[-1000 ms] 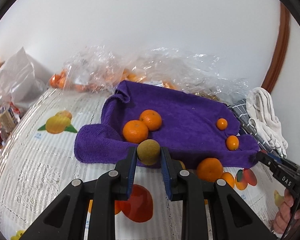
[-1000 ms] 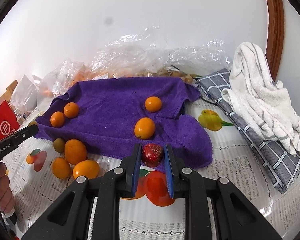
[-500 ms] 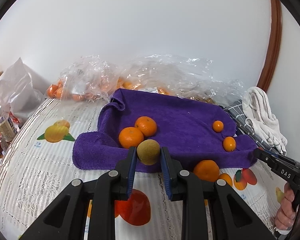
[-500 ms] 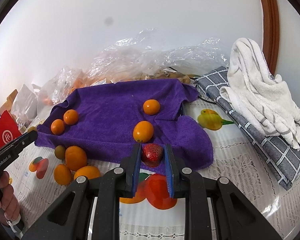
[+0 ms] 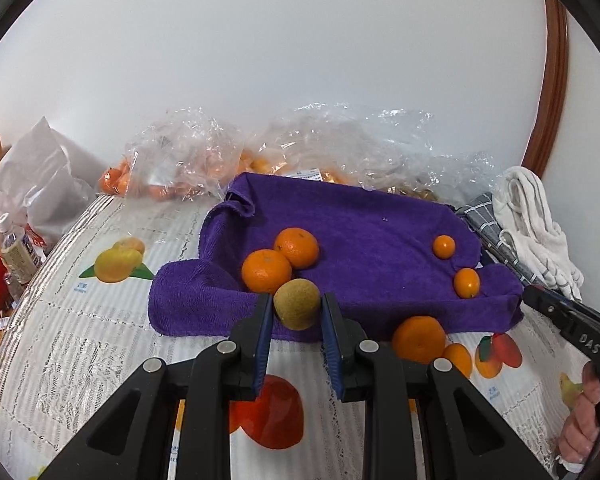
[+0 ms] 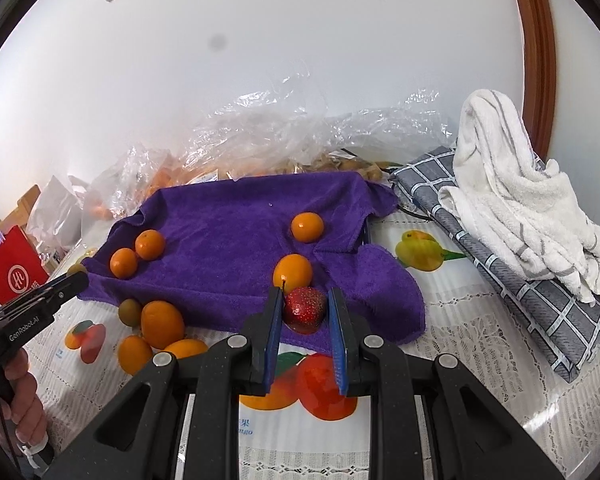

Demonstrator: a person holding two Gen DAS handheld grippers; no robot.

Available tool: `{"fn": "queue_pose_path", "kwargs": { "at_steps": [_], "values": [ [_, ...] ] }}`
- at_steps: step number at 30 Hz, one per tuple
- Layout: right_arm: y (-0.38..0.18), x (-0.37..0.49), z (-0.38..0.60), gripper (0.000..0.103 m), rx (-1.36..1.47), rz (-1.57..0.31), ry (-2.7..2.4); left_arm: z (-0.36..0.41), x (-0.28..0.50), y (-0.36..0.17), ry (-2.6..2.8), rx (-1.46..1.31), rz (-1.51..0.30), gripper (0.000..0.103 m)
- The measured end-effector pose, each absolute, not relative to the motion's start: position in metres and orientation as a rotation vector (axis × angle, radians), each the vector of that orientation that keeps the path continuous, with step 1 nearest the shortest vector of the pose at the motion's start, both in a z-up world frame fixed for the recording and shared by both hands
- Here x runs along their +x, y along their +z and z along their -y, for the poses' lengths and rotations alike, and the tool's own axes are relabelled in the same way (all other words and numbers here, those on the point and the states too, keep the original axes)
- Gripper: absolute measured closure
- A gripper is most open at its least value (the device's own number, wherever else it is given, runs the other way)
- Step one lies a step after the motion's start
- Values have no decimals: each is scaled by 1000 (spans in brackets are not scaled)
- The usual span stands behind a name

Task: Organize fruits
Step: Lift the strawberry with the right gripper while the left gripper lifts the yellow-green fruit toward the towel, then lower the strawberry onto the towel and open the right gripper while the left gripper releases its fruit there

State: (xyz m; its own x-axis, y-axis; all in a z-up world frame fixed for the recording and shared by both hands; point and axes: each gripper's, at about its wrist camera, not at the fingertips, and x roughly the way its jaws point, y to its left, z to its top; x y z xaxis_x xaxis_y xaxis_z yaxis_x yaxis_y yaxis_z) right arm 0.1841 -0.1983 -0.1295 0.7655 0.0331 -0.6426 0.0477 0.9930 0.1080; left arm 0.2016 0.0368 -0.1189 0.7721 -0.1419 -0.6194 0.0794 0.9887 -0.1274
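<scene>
The left gripper [image 5: 296, 312] is clamped on a brownish-green kiwi [image 5: 297, 303] held over the near edge of the purple towel [image 5: 364, 224], while the right gripper [image 6: 305, 309] pinches a red strawberry [image 6: 305, 307] above the same towel's front edge. Four oranges [image 5: 266, 271] lie on the towel and more sit on the tablecloth [image 5: 80, 344] just before it (partly hidden behind the fingers). Fruit inside the crinkled plastic bags [image 5: 188, 160] at the wall is hard to make out
</scene>
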Motion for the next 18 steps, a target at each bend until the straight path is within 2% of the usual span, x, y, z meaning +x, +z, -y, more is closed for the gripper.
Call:
{"fn": "queue_pose_path", "kwargs": {
  "at_steps": [7, 18],
  "values": [
    [-131, 187, 199, 81, 120, -704, -11, -38, 194, -113, -166, -100, -621, 80],
    [-133, 185, 201, 81, 143, -704, 3, -50, 197, -114, -129, -133, -663, 80]
  ]
}}
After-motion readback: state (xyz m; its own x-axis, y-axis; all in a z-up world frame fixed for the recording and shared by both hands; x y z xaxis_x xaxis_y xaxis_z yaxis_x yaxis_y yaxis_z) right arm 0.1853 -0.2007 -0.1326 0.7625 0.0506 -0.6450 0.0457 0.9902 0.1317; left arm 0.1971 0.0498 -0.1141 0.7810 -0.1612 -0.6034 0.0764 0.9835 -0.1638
